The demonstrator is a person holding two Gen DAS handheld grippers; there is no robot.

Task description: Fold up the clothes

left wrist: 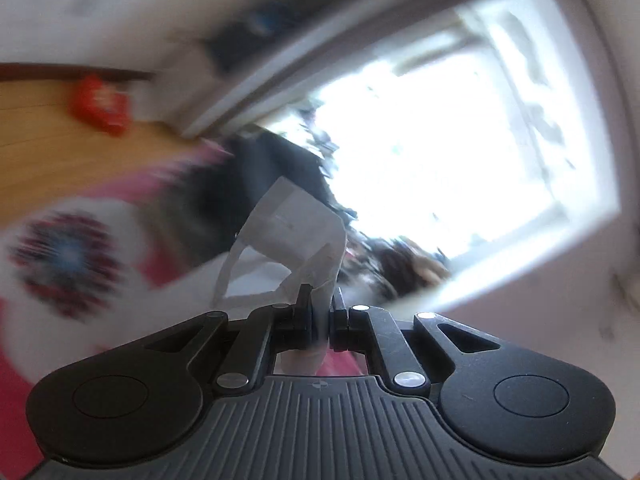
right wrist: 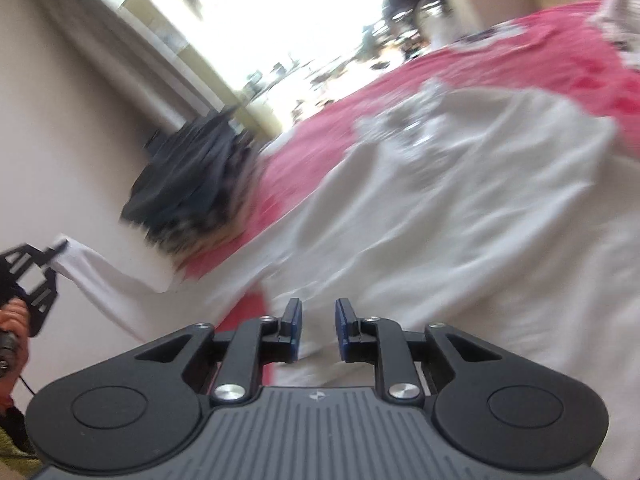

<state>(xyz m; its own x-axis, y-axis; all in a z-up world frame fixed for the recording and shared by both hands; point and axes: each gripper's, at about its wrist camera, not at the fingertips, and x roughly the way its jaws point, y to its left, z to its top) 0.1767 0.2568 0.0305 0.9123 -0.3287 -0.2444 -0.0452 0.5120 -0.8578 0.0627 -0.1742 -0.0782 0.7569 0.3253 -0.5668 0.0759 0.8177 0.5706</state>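
1. The white garment [right wrist: 460,216] lies spread in loose wrinkles over a pink-red bed cover [right wrist: 332,128], filling most of the right wrist view; one part of it is drawn off to the left side and lifted clear of the bed
2. That lifted part ends in the left gripper [left wrist: 320,316], whose jaws are clamped on a hem of white cloth [left wrist: 288,232]; from its own camera the cloth rises between the fingers as a thin folded band with a looped edge
3. The right gripper [right wrist: 318,330] hovers low over the near edge of the garment with its jaws parted and nothing between the blue pads [right wrist: 295,334]; whether the tips touch the fabric cannot be told through the blur
4. In the right wrist view the left gripper [right wrist: 60,250] shows at the far left edge, with the person's hand [right wrist: 14,320] behind it, well apart from the right gripper
5. A heap of dark clothes [right wrist: 192,184] sits on the bed just beyond the stretched sleeve; the cover past the garment lies open toward the far side
6. In the left wrist view a white patch with a red-and-blue round print [left wrist: 68,256] lies on the bed at left
7. A bright window [left wrist: 440,152] fills the room behind, beside pale walls; a wooden floor [left wrist: 60,152] carries a blurred red object [left wrist: 100,104]
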